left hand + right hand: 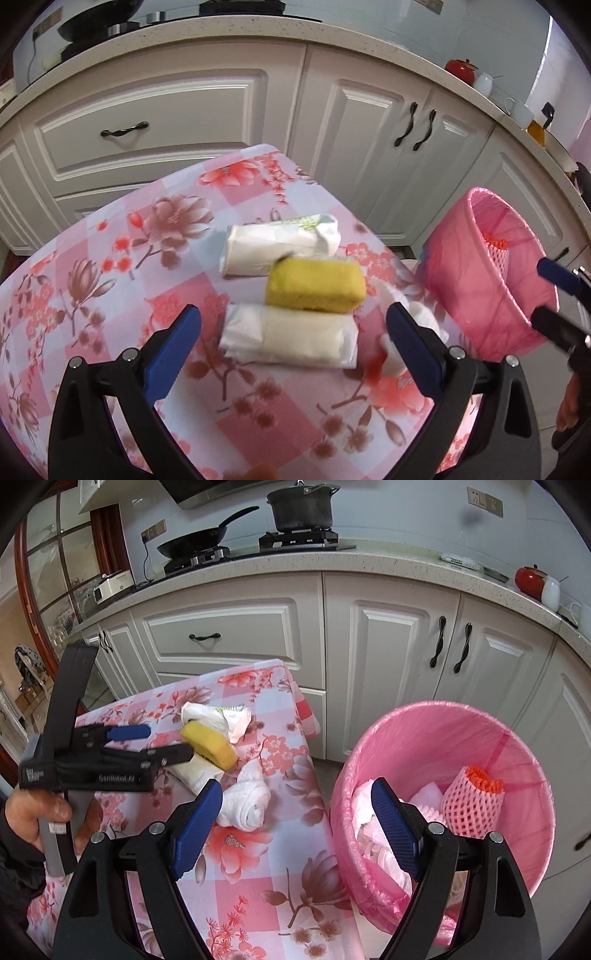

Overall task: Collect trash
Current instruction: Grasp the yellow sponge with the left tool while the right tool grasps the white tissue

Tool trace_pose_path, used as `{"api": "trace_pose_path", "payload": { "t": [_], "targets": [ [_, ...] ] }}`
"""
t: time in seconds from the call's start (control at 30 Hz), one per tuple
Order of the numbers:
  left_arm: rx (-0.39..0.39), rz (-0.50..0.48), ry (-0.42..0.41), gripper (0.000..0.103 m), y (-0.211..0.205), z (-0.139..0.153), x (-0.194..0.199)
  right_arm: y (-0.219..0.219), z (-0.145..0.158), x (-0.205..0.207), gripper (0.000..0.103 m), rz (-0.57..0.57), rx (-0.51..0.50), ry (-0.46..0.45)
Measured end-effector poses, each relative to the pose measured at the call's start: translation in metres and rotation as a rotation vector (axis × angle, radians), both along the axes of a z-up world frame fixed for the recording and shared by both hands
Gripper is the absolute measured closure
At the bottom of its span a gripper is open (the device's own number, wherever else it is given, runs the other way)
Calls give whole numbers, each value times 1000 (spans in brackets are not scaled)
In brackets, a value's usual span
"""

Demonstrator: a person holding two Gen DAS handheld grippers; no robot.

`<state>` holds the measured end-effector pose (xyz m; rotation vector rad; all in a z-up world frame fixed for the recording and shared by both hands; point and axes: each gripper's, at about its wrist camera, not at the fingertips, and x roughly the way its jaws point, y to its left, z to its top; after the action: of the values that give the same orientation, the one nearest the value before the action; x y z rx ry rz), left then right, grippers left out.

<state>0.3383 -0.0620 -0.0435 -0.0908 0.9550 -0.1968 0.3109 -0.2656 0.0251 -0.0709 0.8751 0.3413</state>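
Note:
On the floral tablecloth (110, 266) lie a yellow sponge (316, 284), a near tissue pack (291, 341), a far tissue pack (280, 245) and a crumpled white tissue wad (247, 801). My left gripper (293, 343) is open, its fingers either side of the near pack, just above the table. My right gripper (295, 819) is open and empty, hovering between the table edge and the pink lined bin (524, 775). The bin holds a pink foam net (469, 805) and white paper. The left gripper also shows in the right wrist view (168, 742).
White kitchen cabinets (236, 638) stand behind the table. The counter above carries a stove with a pan (199, 539) and a pot (301, 506), and a red jar (528, 579). The bin stands on the floor to the right of the table.

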Motion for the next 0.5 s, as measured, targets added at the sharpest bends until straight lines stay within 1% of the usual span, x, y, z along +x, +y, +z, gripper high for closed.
{"api": "trace_pose_path", "payload": {
  "t": [0.07, 0.2, 0.43, 0.47, 0.5],
  "targets": [
    [-10, -13, 5, 14, -4, 0, 6, 1, -2, -1, 25, 2, -7, 4],
    [-20, -23, 26, 15, -8, -5, 19, 7, -8, -5, 25, 20, -24, 20],
    [-7, -30, 78, 18, -14, -18, 33, 18, -19, -4, 25, 39, -28, 44],
    [-10, -31, 87, 26, -14, -21, 34, 20, -21, -4, 25, 43, -30, 47],
    [-17, -30, 96, 32, -13, -23, 36, 24, -23, -4, 25, 48, -31, 51]
  ]
}}
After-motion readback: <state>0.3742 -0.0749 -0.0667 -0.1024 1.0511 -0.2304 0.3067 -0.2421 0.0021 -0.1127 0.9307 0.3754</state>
